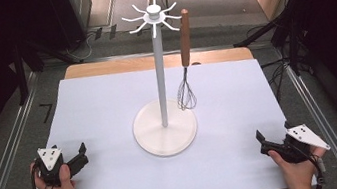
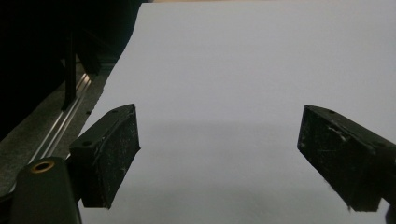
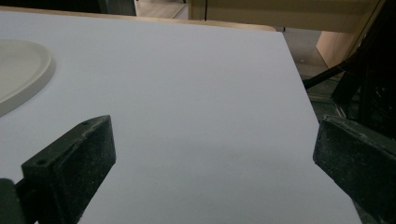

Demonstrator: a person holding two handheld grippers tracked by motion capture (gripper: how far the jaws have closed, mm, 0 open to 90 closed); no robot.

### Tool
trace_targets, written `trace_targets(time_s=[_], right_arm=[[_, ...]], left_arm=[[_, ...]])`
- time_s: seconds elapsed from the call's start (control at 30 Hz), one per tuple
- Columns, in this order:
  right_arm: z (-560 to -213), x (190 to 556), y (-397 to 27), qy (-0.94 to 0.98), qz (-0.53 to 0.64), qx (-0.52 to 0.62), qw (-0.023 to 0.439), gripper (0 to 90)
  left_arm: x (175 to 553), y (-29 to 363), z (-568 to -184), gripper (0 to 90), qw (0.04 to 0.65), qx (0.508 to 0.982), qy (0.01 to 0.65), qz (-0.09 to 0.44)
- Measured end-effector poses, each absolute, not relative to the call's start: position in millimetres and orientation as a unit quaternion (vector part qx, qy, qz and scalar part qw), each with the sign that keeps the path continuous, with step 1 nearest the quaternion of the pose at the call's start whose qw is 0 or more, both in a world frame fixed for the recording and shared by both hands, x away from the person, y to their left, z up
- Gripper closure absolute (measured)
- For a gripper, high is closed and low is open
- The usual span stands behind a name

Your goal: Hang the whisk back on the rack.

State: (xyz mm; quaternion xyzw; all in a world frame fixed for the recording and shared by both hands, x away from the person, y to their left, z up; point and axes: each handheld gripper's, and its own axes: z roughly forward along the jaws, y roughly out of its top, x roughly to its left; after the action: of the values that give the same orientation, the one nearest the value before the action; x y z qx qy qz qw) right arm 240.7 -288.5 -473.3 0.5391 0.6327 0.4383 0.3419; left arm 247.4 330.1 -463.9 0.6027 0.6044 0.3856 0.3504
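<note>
Your left claw (image 2: 218, 156) has its black jaws spread wide with nothing between them, over the white sheet (image 2: 243, 70) on the tabletop. A metal rail (image 2: 65, 119) runs along the sheet's left edge.

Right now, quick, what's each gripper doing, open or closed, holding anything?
Left gripper: open, holding nothing, over the white sheet.
Right gripper: open, holding nothing, over the same sheet.

The high view looked forward and down over the whole worktop (image 1: 108, 108). Each tool view sat low and close, facing across it; the right shared the stand (image 3: 21, 74) base.
</note>
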Motion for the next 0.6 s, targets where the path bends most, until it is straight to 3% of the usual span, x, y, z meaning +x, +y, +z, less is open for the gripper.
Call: trace_targets(time_s=[0.6], right_arm=[[-479,231,-321,0.629,0.424,0.557,0.338,0.0]], left_arm=[[247,330,-464,13.5,0.35,0.603,0.604,0.386]])
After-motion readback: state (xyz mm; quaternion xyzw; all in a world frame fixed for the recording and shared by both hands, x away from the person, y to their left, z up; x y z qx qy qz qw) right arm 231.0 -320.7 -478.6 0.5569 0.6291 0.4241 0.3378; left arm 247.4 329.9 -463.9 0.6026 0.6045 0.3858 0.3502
